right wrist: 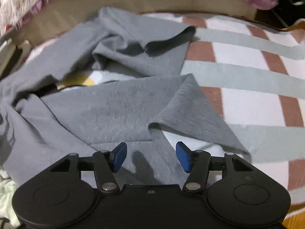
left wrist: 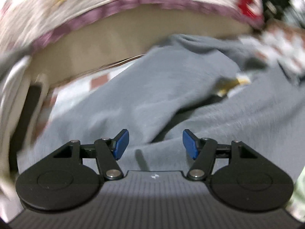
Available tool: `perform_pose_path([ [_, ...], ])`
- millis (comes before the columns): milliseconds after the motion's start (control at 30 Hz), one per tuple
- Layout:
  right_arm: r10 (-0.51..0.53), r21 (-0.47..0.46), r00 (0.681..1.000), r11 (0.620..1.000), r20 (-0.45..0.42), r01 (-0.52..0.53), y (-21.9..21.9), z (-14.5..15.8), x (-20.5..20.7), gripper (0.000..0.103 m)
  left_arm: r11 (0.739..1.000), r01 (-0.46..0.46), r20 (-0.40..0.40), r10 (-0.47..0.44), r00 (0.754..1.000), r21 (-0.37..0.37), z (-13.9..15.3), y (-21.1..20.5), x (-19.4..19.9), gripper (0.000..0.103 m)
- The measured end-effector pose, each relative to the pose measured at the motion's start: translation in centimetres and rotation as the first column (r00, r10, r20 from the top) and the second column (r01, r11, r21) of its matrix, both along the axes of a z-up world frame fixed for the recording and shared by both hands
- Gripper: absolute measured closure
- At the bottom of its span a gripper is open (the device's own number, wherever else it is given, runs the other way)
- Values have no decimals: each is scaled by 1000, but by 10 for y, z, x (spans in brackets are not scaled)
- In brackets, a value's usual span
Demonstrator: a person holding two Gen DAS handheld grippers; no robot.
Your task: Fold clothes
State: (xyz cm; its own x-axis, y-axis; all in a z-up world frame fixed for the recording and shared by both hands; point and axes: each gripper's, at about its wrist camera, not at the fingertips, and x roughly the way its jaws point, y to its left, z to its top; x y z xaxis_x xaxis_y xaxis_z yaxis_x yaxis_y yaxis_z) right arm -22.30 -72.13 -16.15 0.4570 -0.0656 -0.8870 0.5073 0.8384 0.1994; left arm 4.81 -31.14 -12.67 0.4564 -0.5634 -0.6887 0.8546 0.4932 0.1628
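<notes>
A crumpled grey garment (right wrist: 118,106) lies on a checked bedsheet (right wrist: 247,103), with both grippers hovering over its near edge.

The grey knit cloth is bunched and creased, a yellow and white print (right wrist: 83,80) peeking from a fold at its middle. A loose flap lies at its right, its corner pointing far; which way the garment's length runs cannot be told. The left gripper (left wrist: 155,143) and right gripper (right wrist: 151,155) each have blue pads (right wrist: 119,157) spread apart, holding nothing. A floral quilt (left wrist: 57,5) lies beyond.
</notes>
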Motion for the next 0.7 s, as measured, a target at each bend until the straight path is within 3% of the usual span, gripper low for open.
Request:
perform_pose_path([
  [133, -47, -39, 999, 998, -26, 46, -4, -19, 13, 40, 993, 111, 31, -112, 993, 50, -4, -19, -12, 41],
  [267, -51, -177, 998, 983, 21, 54, 0, -33, 16, 41, 983, -11, 143, -15, 990, 184, -25, -31, -10, 39],
  [333, -33, -225, 999, 973, 38, 40, -1, -34, 13, 77, 987, -37, 99, 21, 995, 156, -25, -23, 1, 39],
  [367, -36, -211, 998, 977, 43, 44, -5, -29, 12, 102, 990, -46, 76, 37, 996, 131, -24, -19, 6, 39],
  [500, -113, -111, 960, 983, 255, 145, -33, 25, -19, 101, 986, -115, 80, 106, 991, 117, -20, -3, 16, 39],
  [700, -191, -186, 927, 947, 324, 260, -71, 72, -38, 101, 986, -158, 18, 157, 987, 50, -21, 21, 28, 39],
])
